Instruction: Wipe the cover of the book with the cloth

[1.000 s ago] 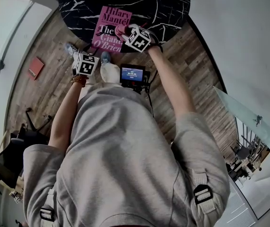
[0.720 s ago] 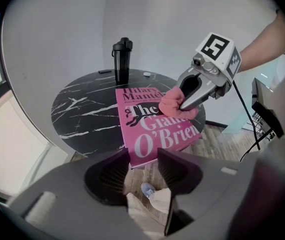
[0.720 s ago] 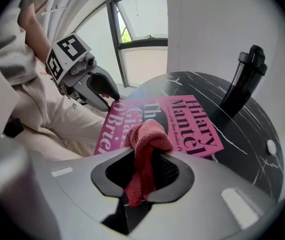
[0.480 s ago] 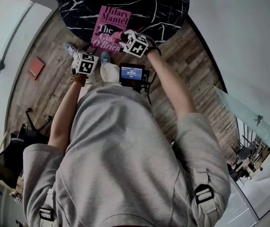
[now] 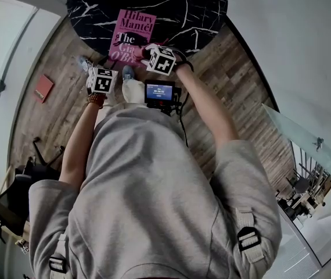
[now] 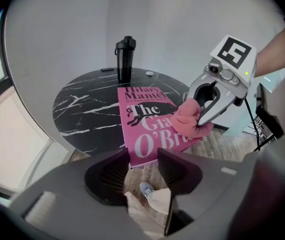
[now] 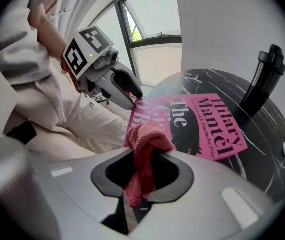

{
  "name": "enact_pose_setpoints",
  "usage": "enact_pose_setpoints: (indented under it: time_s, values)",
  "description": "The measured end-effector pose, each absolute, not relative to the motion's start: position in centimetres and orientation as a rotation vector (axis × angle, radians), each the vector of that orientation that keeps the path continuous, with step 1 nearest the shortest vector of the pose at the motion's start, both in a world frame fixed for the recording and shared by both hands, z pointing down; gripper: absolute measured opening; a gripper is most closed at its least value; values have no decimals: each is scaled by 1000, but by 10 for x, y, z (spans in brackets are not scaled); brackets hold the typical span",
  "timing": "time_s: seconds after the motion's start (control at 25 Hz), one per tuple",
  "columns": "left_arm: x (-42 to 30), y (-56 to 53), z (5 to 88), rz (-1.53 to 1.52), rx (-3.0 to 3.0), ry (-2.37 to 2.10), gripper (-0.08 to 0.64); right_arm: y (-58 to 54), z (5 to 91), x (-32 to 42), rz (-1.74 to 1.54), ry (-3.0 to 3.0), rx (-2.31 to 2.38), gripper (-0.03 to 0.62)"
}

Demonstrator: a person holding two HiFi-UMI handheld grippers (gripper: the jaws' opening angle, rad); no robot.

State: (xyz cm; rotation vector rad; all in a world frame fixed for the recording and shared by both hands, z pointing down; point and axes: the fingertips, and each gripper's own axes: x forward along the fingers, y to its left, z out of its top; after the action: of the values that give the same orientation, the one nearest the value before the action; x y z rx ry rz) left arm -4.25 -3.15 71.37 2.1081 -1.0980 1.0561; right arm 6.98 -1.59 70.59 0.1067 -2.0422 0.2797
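Wiping step in hand. The book (image 7: 207, 119) lies flat, the table (image 5: 200, 4) beneath it. The right gripper (image 7: 145, 171) clamps the cloth (image 7: 145, 139) against the book's near corner. The left gripper (image 6: 140, 166) hangs empty, jaws apart, just short of the book's near edge. Next, in my judgement: a steady sweep toward the book's far edge.

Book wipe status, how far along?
Done: the pink cloth is picked up and clamped in the right gripper. In hand: the cloth is on the near right corner of the pink book cover. Remaining: which parts are already wiped doesn't show; cloth not yet put down. Left gripper open, empty.
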Motion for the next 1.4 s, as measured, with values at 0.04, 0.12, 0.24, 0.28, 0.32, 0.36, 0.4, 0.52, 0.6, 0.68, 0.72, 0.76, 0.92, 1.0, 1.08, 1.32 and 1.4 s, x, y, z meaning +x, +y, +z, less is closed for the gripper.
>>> enact_pose_setpoints:
  time_s: [0.04, 0.12, 0.24, 0.28, 0.32, 0.36, 0.4, 0.52, 0.6, 0.68, 0.72, 0.76, 0.92, 1.0, 1.08, 1.32, 1.4]
  values:
    - [-42, -32, 714, 1053, 2107, -1098, 181, -13, 705, 69, 283, -2042, 92, 97]
    - [-43, -32, 716, 1031, 2096, -1101, 181, -8, 706, 67, 289, -2042, 71, 97]
    - [-44, -34, 715, 998, 2069, -1112, 181, -7, 706, 67, 297, -2045, 65, 97]
    - [-45, -34, 715, 1000, 2067, -1113, 181, -6, 706, 67, 298, -2046, 61, 97]
    - [-45, -34, 717, 1002, 2068, -1113, 181, -6, 706, 66, 296, -2045, 55, 97]
    - [-45, -33, 718, 1003, 2068, -1112, 181, -5, 706, 66, 294, -2045, 47, 97]
    - [-45, -33, 719, 1004, 2067, -1110, 181, -4, 706, 65, 292, -2044, 38, 97]
    - [-44, -31, 722, 1006, 2067, -1107, 181, -1, 706, 66, 290, -2041, 19, 97]
    - [-44, -32, 721, 1008, 2070, -1108, 181, 2, 706, 65, 305, -2041, -4, 97]
    - [-44, -33, 714, 1013, 2071, -1113, 181, 7, 706, 63, 370, -2039, -39, 98]
    - [-44, -34, 712, 1013, 2074, -1115, 181, 10, 706, 62, 417, -2036, -63, 100]
    - [-43, -35, 711, 1009, 2078, -1117, 181, 14, 704, 62, 457, -2030, -90, 101]
    - [-41, -33, 713, 1016, 2075, -1106, 181, 15, 694, 63, 526, -2041, -162, 104]
    - [-41, -33, 713, 1020, 2077, -1104, 181, -6, 682, 62, 555, -2090, -105, 104]
    - [-41, -32, 715, 1017, 2081, -1101, 181, -43, 670, 64, 565, -2148, 18, 104]
    - [-38, -30, 716, 1010, 2089, -1094, 181, -147, 657, 80, 315, -2119, 315, 104]
    - [-39, -30, 715, 1009, 2087, -1090, 181, -168, 660, 80, 265, -2087, 355, 104]
